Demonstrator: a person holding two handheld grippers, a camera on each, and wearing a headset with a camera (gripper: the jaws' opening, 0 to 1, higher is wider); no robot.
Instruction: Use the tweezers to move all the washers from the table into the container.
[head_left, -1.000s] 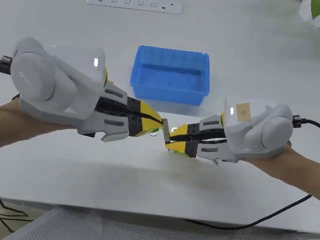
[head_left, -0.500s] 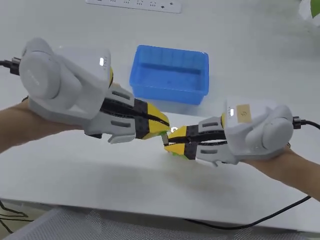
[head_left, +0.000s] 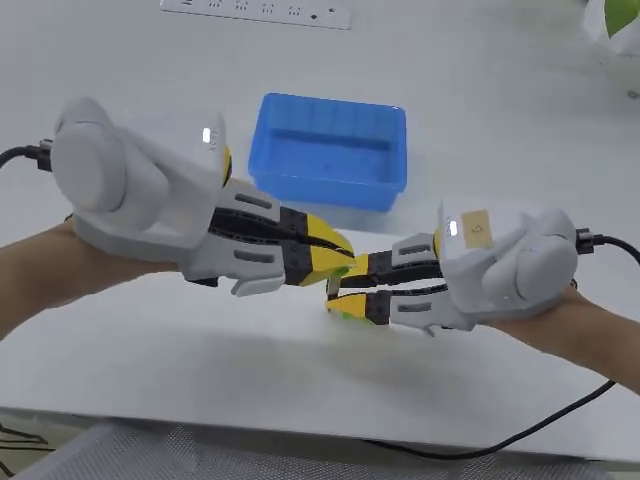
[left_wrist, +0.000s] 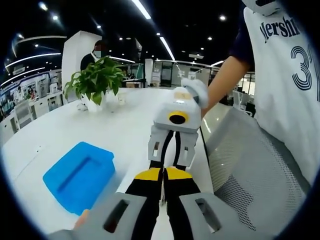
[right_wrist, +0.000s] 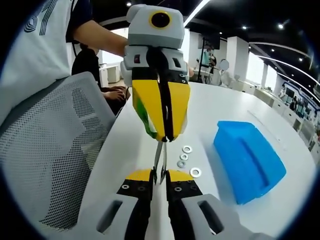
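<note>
My left gripper (head_left: 345, 255) and right gripper (head_left: 335, 295) meet tip to tip in front of the blue container (head_left: 330, 150). Thin metal tweezers (right_wrist: 160, 160) run from the left gripper's shut yellow jaws (right_wrist: 162, 135) down into the right gripper (right_wrist: 160, 176), whose jaws are also closed on them. Several washers (right_wrist: 187, 149) lie on the white table just right of the tweezers, between them and the container (right_wrist: 247, 160). In the left gripper view, my left gripper (left_wrist: 163, 175) points at the right gripper (left_wrist: 169, 150), with the container (left_wrist: 80, 175) to the left.
A white power strip (head_left: 255, 10) lies at the table's far edge and a potted plant (left_wrist: 95, 80) stands further off. A mesh chair (right_wrist: 50, 140) sits by the near table edge. A black cable (head_left: 520, 430) trails from the right gripper.
My left gripper has moved right and forward until its jaws reach the right gripper's tips, covering the tweezers in the head view. The right gripper has barely moved.
</note>
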